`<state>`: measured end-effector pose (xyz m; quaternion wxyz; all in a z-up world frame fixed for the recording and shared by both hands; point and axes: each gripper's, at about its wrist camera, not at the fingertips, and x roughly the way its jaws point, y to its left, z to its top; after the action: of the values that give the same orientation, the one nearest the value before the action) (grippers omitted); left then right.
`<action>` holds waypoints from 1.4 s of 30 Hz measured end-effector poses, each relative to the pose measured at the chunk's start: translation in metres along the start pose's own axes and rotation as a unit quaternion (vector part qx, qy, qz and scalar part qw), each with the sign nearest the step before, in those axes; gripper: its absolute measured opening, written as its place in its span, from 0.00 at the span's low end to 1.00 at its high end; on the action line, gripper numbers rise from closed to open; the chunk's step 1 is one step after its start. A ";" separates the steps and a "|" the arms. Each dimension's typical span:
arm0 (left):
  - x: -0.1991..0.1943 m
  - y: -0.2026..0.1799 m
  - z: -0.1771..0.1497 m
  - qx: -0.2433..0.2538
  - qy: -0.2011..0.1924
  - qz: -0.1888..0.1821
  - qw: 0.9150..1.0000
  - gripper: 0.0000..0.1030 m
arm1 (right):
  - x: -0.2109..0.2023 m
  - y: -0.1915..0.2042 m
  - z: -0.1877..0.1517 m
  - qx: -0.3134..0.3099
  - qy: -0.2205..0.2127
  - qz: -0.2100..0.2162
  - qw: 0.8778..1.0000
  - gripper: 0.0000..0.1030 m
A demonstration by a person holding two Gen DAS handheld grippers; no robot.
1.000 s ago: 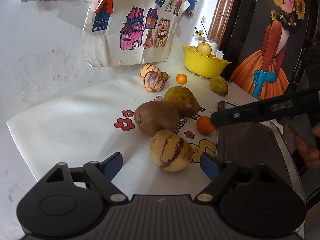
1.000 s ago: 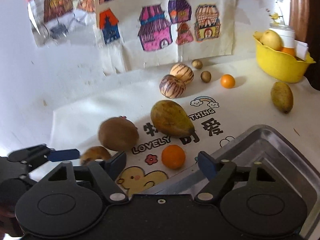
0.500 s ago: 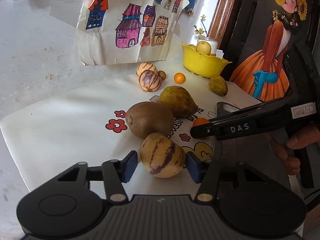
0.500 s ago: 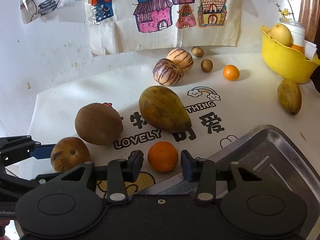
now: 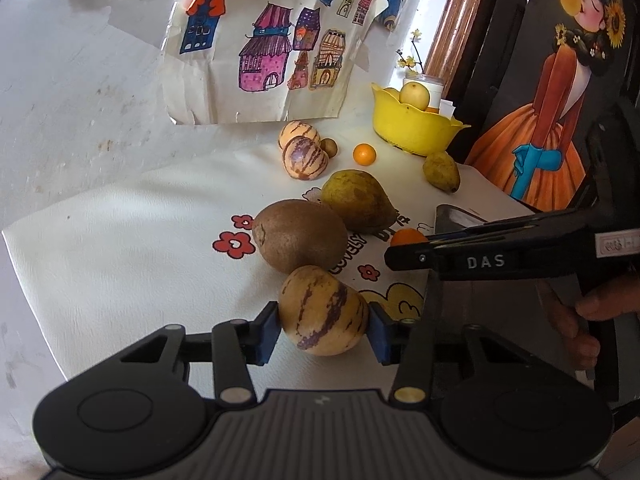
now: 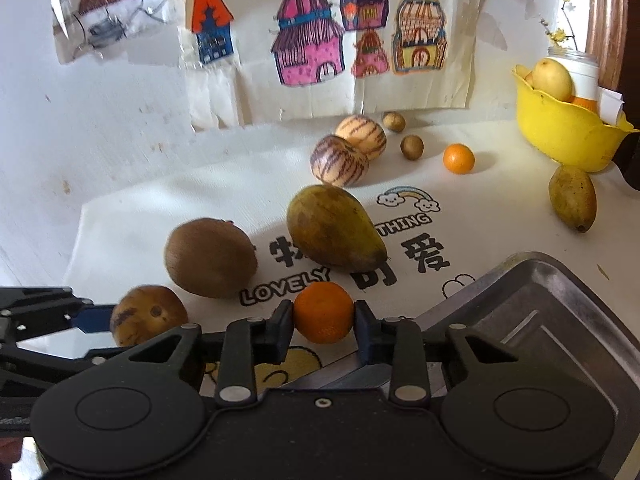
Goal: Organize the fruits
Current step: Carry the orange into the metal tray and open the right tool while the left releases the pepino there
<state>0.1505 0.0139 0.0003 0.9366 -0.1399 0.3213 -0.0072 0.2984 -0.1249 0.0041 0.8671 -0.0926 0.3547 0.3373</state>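
My left gripper is closing its jaws, and the blue pads press both sides of a yellow, purple-striped melon that rests on the white mat. My right gripper is closing too, its pads squeezing a small orange at the near corner of the metal tray. In the left wrist view the right gripper reaches in from the right, with the orange peeking above its finger. The right wrist view shows the striped melon at lower left.
A brown round fruit and a green pear-shaped fruit lie just beyond the held fruits. Farther back are two striped melons, two small brown fruits, another orange, a small green fruit and a yellow bowl with fruit.
Both grippers went from wide open to closed: the left one onto the striped melon, the right one onto the small orange. Neither fruit has left the mat.
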 end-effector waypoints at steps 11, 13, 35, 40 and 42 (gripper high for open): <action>-0.006 -0.024 0.022 0.032 -0.024 -0.047 0.998 0.48 | -0.062 -0.024 -0.016 0.073 -0.074 -0.050 0.993 0.33; -0.001 -0.031 0.030 0.044 -0.025 -0.062 0.997 0.48 | -0.073 -0.035 -0.021 0.091 -0.089 -0.071 0.989 0.33; 0.124 -0.130 0.086 0.055 0.019 -0.147 0.987 0.48 | -0.074 -0.135 -0.068 0.120 -0.098 -0.209 0.965 0.33; 0.148 -0.141 0.083 0.060 0.041 -0.140 0.988 0.48 | -0.065 -0.144 -0.070 0.118 -0.089 -0.207 0.967 0.33; 0.154 -0.145 0.081 0.064 0.045 -0.139 0.987 0.48 | -0.063 -0.145 -0.071 0.115 -0.086 -0.208 0.967 0.33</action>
<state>0.3325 -0.1202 0.0080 0.9180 -0.1220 0.3398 -0.1641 0.3210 -0.2955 -0.0162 0.9504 -0.0347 0.2877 0.1130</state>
